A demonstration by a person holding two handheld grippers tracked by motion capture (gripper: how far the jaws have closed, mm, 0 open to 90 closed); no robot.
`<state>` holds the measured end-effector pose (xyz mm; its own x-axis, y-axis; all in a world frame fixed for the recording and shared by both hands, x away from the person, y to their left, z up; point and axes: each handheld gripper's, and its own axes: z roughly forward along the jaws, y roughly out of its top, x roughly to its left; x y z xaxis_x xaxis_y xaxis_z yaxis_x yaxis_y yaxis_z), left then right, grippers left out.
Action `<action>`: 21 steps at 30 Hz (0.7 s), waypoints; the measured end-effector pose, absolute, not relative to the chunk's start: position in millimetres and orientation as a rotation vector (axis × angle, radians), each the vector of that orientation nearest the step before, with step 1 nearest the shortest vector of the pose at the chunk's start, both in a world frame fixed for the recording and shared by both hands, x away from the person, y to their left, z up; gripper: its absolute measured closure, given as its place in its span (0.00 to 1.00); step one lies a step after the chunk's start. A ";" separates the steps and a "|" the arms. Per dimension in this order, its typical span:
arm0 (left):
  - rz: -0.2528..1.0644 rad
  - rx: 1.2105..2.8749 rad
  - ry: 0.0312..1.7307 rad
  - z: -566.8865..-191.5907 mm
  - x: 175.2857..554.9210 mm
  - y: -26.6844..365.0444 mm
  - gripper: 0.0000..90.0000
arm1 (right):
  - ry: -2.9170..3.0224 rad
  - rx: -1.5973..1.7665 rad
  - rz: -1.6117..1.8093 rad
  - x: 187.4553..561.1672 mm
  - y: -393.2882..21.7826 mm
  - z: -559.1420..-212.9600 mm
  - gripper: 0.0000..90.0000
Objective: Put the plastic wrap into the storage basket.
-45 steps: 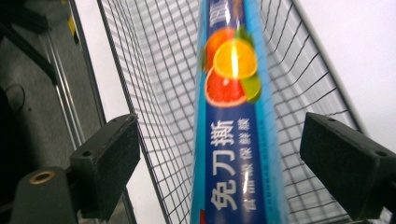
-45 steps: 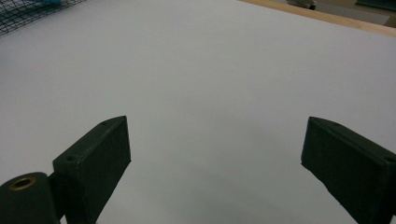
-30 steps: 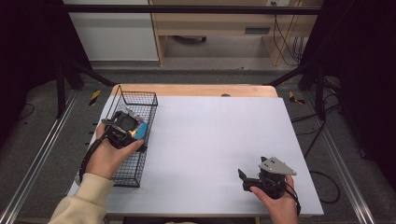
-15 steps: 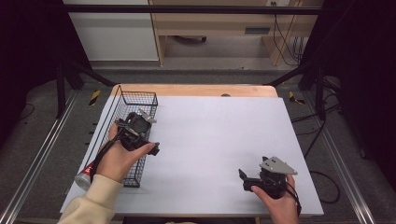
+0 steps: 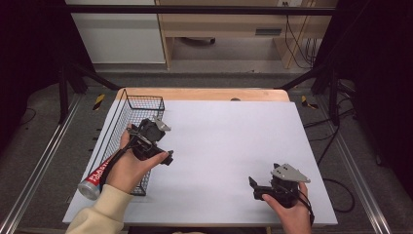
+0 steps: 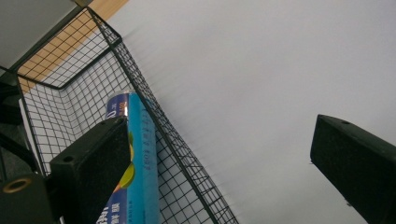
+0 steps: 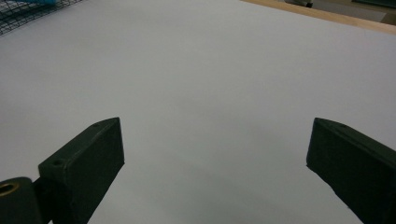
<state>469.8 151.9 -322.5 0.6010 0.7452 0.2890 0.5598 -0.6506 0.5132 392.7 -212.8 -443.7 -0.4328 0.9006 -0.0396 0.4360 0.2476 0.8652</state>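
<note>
A blue box (image 6: 140, 154) leans inside a wire basket (image 5: 127, 117) along the desk's (image 5: 234, 141) left edge, beneath the left gripper (image 5: 155, 146), jaws apart. The right gripper (image 5: 258, 187), jaws spread and empty, hovers near the desk's front right corner.

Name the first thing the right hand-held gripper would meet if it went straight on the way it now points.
Probably nothing soon: the right hand-held gripper, jaws open, faces bare white table. Far ahead lies the wire basket, though depth is unclear.
</note>
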 end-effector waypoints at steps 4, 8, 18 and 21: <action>0.687 2.454 1.022 -321.3 466.7 145.8 0.06 | 1.980 1.210 1.109 392.6 -212.8 -443.8 0.05; 0.679 2.454 0.996 -320.8 463.4 138.6 0.06 | 1.981 1.210 1.111 392.4 -212.7 -443.7 0.05; 0.652 2.457 0.924 -325.5 456.0 117.4 0.06 | 1.980 1.205 1.109 392.3 -213.1 -443.4 0.05; 0.643 2.441 0.906 -328.2 453.0 111.4 0.06 | 1.979 1.205 1.109 392.2 -213.3 -443.4 0.05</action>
<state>453.0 111.4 -328.2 0.6748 0.6893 0.2637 0.4766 -0.6799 0.5573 392.2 -213.3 -443.4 -0.4355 0.8990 -0.0449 0.4312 0.2521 0.8663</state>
